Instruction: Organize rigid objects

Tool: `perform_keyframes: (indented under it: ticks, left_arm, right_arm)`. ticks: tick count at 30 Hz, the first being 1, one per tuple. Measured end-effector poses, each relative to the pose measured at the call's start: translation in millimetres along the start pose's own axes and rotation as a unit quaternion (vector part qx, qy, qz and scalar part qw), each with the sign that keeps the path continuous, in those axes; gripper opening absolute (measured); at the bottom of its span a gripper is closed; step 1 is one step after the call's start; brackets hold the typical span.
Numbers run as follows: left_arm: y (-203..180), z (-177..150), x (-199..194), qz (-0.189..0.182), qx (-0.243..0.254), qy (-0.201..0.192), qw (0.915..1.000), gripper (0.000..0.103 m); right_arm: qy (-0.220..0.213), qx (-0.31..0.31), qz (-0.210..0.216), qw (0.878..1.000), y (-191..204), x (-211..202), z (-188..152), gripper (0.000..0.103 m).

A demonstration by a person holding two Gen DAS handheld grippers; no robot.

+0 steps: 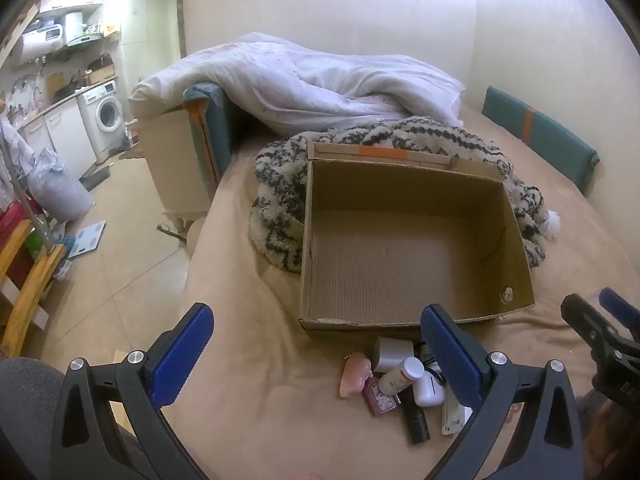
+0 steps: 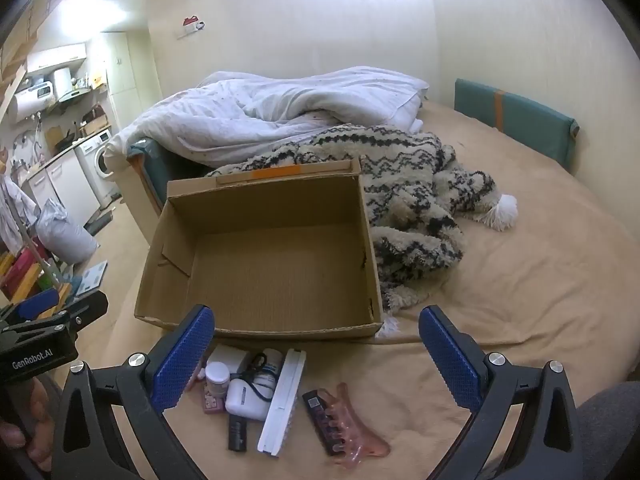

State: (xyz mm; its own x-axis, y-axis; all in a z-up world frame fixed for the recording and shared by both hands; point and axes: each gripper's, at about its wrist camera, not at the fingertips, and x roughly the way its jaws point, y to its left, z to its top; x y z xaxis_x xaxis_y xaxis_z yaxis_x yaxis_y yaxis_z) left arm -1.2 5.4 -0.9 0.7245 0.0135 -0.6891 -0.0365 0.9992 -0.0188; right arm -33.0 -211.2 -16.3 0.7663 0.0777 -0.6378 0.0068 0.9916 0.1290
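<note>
An empty cardboard box (image 1: pixel 400 188) (image 2: pixel 260 208) sits open on the tan bed. In front of its near wall lies a cluster of small items: a white bottle (image 1: pixel 400 376) (image 2: pixel 218 376), a white case (image 1: pixel 428 390) (image 2: pixel 244 400), a black tube (image 1: pixel 416 418) (image 2: pixel 237 434), a small pink box (image 1: pixel 380 398), a pink foot-shaped piece (image 1: pixel 354 374), a long white brush (image 2: pixel 282 402) and a pink hair claw (image 2: pixel 354 434). My left gripper (image 1: pixel 320 356) (image 2: pixel 60 306) hovers open above the cluster's left side. My right gripper (image 2: pixel 316 356) (image 1: pixel 600 310) is open over its right side, holding nothing.
A black-and-cream shaggy blanket (image 1: pixel 280 200) (image 2: pixel 412 200) lies behind and beside the box, with a white duvet (image 1: pixel 320 84) beyond it. A green cushion (image 2: pixel 516 116) leans on the far wall. The bed's left edge drops to a tiled floor (image 1: pixel 120 272).
</note>
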Motion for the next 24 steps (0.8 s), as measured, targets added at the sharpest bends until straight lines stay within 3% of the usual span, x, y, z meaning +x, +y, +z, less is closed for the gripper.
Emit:
perform_keyframes:
  ticks: [24]
  left_arm:
    - [-0.4, 0.3, 0.6, 0.0, 0.001, 0.0, 1.0, 0.103]
  right_arm:
    - [-0.001, -0.001, -0.001, 1.0, 0.9, 0.6, 0.5, 0.103]
